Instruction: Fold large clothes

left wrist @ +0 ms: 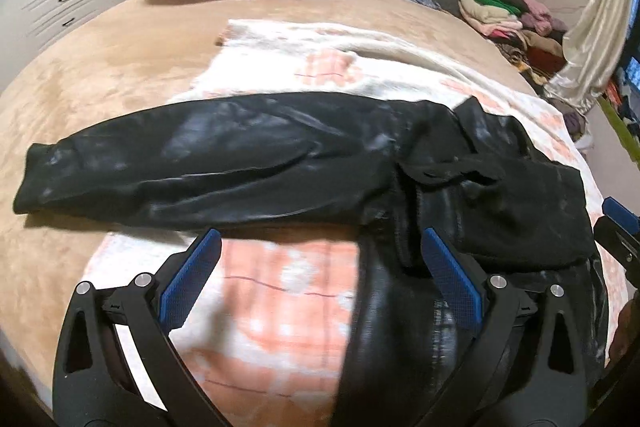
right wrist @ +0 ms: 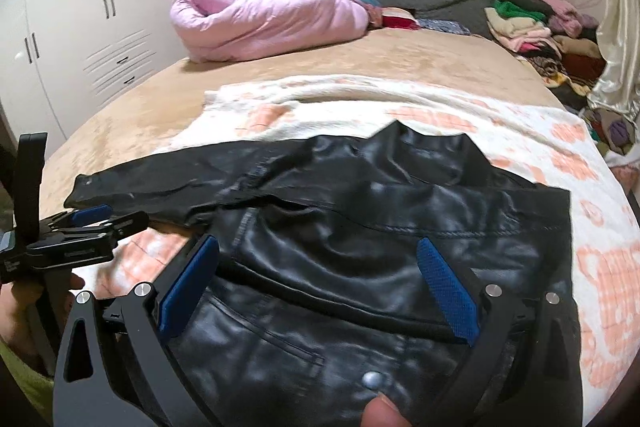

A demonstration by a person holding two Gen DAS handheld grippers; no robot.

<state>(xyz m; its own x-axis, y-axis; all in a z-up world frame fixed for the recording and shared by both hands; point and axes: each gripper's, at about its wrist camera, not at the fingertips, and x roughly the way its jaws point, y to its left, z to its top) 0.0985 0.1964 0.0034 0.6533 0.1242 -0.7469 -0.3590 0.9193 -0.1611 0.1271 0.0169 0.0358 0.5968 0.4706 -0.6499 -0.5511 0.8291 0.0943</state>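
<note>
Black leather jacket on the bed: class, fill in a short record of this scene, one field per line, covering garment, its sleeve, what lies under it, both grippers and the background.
garment: black leather jacket, lying flat, shiny
sleeve: one sleeve stretched out sideways
underlay: white and orange blanket on the tan bed cover
left gripper: open, above the jacket edge, holding nothing
right gripper: open, over the jacket body, holding nothing
background: rolled pink quilt, pile of clothes, white wardrobe
</note>
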